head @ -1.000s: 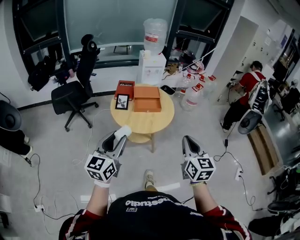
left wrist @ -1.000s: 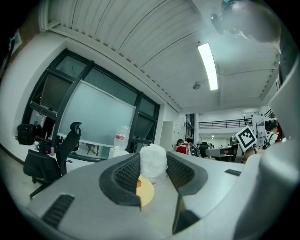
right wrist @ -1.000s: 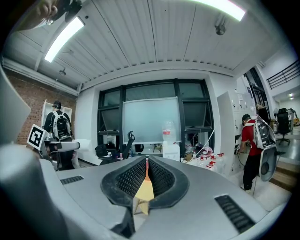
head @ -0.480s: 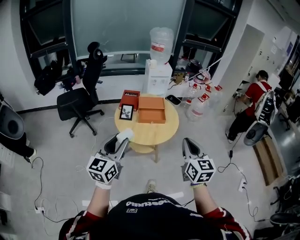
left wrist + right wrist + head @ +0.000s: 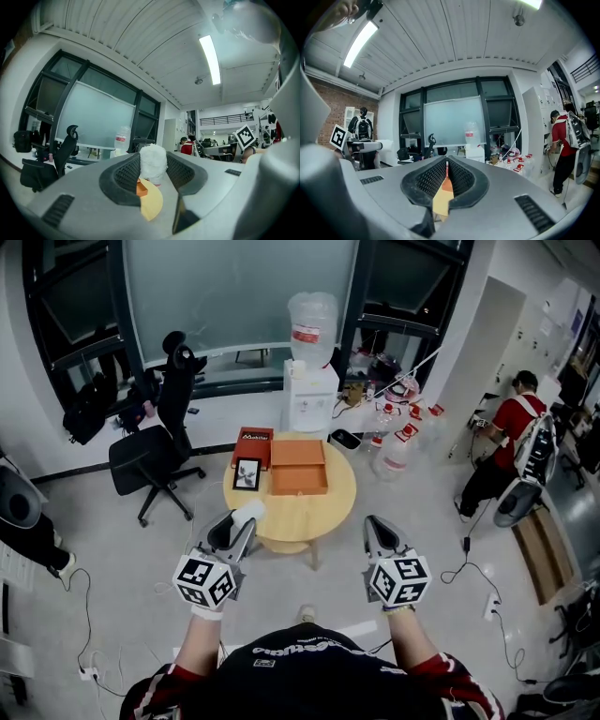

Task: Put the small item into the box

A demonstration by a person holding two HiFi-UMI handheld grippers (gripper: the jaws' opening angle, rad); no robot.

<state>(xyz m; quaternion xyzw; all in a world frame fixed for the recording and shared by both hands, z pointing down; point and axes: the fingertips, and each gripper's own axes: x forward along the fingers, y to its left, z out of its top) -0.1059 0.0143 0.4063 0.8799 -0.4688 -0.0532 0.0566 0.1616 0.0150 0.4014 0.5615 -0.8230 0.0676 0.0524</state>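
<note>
My left gripper (image 5: 246, 517) is shut on a small white wad (image 5: 249, 511), held in the air short of the round wooden table (image 5: 328, 509). In the left gripper view the white wad (image 5: 153, 162) stands upright between the dark pads (image 5: 125, 174) of the left gripper (image 5: 152, 172). An orange box (image 5: 299, 466) lies on the table's far half, beside a red box (image 5: 252, 438) and a small framed picture (image 5: 247, 473). My right gripper (image 5: 376, 524) is level with the left; in its own view the right gripper (image 5: 446, 171) has its jaws together with nothing between them.
A black office chair (image 5: 155, 442) stands left of the table. Behind it are a water dispenser (image 5: 311, 381) and several water bottles (image 5: 398, 442). A person in red (image 5: 511, 427) works at far right. Cables (image 5: 469, 568) run over the floor.
The view has drifted, so the table sits slightly lower in the picture. Both grippers keep the same pose, and the white wad stays in the left one.
</note>
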